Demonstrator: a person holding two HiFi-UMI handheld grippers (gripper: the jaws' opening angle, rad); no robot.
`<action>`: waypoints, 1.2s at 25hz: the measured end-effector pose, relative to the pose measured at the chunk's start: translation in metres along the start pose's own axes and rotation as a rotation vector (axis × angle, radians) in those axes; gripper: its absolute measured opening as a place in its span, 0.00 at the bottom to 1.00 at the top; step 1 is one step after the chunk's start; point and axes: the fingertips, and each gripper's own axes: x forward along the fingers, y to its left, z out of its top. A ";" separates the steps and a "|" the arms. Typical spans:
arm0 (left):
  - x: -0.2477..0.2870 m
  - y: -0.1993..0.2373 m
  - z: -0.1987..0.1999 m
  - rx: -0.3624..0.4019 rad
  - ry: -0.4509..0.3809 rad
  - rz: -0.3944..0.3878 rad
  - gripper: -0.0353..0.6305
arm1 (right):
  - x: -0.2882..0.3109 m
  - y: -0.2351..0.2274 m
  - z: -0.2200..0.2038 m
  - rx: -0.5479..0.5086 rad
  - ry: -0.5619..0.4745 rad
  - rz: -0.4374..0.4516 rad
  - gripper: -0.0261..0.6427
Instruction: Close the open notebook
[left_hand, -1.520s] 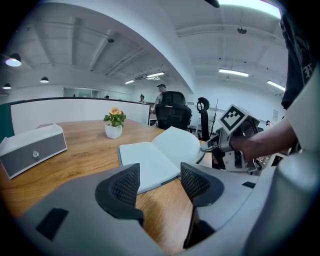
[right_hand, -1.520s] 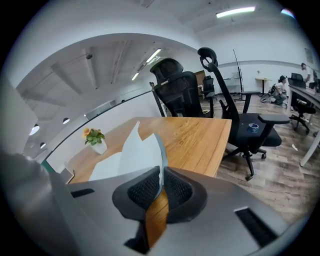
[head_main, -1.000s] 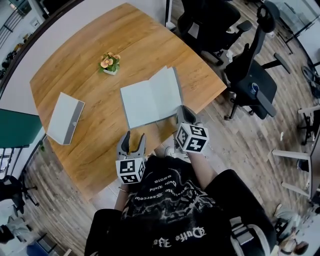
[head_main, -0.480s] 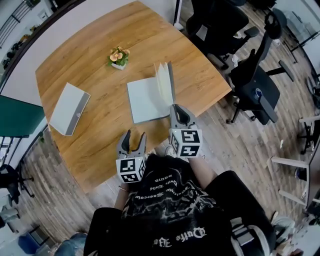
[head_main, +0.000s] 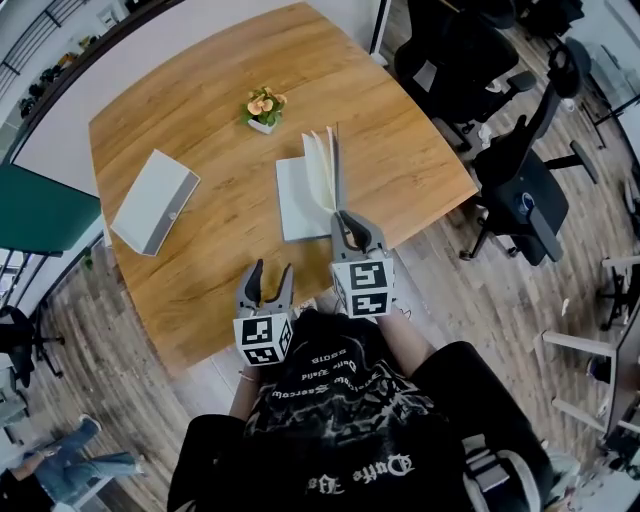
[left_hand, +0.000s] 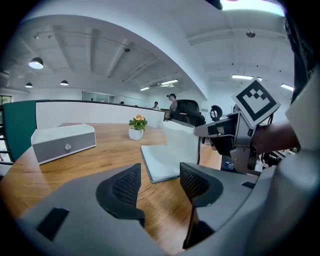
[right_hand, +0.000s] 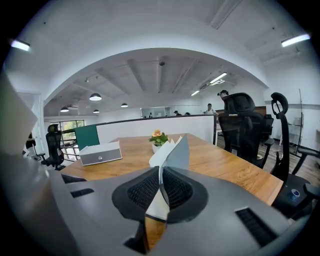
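While my right tool (head_main: 346, 222) pinches the upright half of the notebook (head_main: 298, 200), at the right of the table (head_main: 200, 110), my left tool (head_main: 265, 277) hangs open, empty. A slipping pinch would let pages flop open.

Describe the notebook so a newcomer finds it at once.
On the wooden table, look near the edge closest to the person, right of the grey box and in front of the small flower pot. The notebook is the only open thing: pale pages flat, its right half standing upright, pinched by the right gripper.

wide-apart empty tongs (left_hand: 160, 175), half-raised notebook (left_hand: 162, 161) beyond
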 end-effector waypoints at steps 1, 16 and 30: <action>-0.001 0.002 0.000 -0.003 -0.002 0.006 0.45 | 0.002 0.005 -0.001 -0.009 0.008 0.010 0.10; -0.020 0.048 0.002 -0.054 -0.035 0.094 0.42 | 0.040 0.069 -0.032 -0.090 0.150 0.173 0.11; -0.027 0.090 -0.002 -0.081 -0.033 0.145 0.41 | 0.075 0.095 -0.083 -0.107 0.362 0.239 0.13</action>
